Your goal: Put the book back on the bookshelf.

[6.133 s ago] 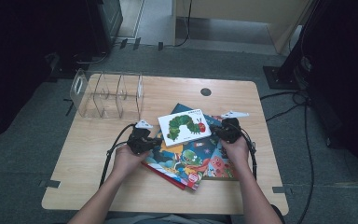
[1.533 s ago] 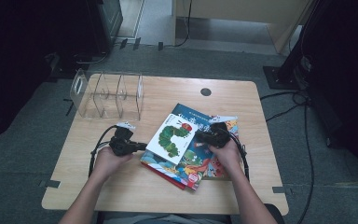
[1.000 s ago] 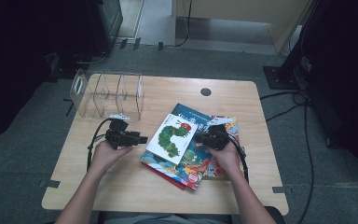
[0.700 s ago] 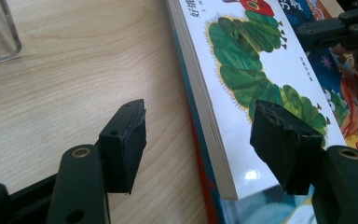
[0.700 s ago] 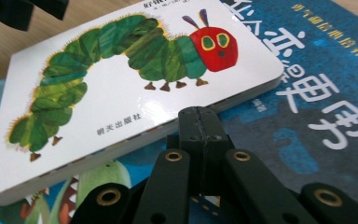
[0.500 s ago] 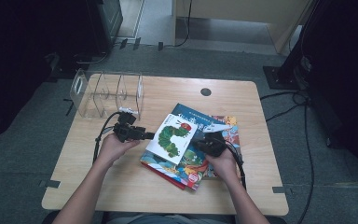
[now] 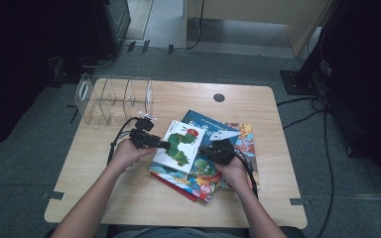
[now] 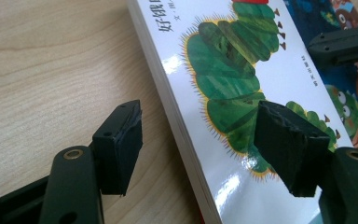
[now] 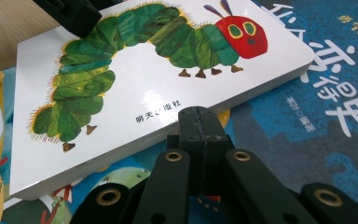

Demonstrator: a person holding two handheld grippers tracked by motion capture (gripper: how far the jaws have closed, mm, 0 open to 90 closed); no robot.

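On the table [image 7: 129, 198]: a white caterpillar book [image 7: 179, 145] lies tilted on top of a spread of picture books, near the middle.
Left hand [image 7: 126, 153]: reaches in from the lower left, forearm slanting up toward the book's left edge.
Left gripper [image 7: 164, 145]: jaws have just been opening and stand wide; in the left gripper view 1 pad is over the bare wood, the other over the cover, with the book's edge between them and neither pressing on it.
Right hand [image 7: 230, 168]: rests on the books at the white book's right side.
Right gripper [image 9: 199, 122]: jaws pressed together, holding nothing; tip just beside the white book's edge.
Writing: Chinese characters "明天出版社" on the white cover; large white characters on the blue book [image 9: 335, 79], cut off by the frame.
Cartoon book [image 7: 206, 178]: lowest in the stack, title hidden.
Clear plastic rack [image 7: 114, 99]: upright at the table's far left, well apart from the books.
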